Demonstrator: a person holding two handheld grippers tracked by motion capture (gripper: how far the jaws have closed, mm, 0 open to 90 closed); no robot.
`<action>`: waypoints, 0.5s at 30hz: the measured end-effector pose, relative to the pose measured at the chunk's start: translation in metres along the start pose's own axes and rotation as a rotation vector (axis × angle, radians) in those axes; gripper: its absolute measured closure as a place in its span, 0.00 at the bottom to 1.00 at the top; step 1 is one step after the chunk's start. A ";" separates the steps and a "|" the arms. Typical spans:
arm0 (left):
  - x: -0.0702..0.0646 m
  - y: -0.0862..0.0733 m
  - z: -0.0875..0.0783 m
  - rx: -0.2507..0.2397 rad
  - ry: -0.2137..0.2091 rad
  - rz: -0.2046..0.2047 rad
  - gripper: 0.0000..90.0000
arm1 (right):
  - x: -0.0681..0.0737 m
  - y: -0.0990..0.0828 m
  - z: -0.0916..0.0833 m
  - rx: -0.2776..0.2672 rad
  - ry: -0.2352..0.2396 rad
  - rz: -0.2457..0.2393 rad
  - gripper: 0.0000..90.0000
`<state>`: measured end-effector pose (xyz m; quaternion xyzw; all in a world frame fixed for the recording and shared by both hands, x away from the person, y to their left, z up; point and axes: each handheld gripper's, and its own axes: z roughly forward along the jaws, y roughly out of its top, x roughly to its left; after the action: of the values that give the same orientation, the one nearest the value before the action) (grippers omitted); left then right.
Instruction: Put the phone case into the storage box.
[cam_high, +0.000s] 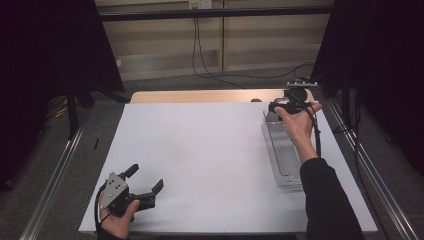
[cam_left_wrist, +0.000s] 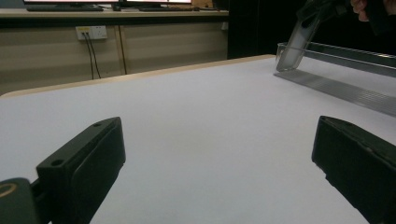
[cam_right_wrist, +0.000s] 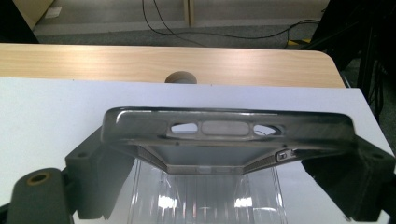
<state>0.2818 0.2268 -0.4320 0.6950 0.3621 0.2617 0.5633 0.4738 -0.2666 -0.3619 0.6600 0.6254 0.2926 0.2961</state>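
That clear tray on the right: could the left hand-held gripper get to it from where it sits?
Probably yes. The left hand-held gripper is open, and only bare white tabletop lies between it and the tray.

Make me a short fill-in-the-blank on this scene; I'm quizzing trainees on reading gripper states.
1. The left gripper hovers with its jaws ____.
2. The right gripper is shut on a clear ____.
3. That clear tray lies along the table's ____ side in the high view.
4. The white sheet covers a ____ table.

Missing words: open; tray; right; wooden
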 end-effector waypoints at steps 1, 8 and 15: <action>0.000 0.000 0.000 -0.001 0.002 -0.001 0.03 | 0.001 0.000 0.001 0.006 -0.003 -0.003 0.13; 0.000 0.000 -0.001 -0.003 0.004 -0.006 0.03 | 0.005 0.007 0.006 0.021 -0.016 -0.010 0.13; 0.001 0.000 -0.001 -0.001 0.008 -0.005 0.03 | 0.008 0.014 0.010 0.047 -0.029 -0.019 0.13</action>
<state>0.2815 0.2278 -0.4317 0.6929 0.3658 0.2631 0.5629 0.4907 -0.2595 -0.3582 0.6651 0.6338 0.2654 0.2925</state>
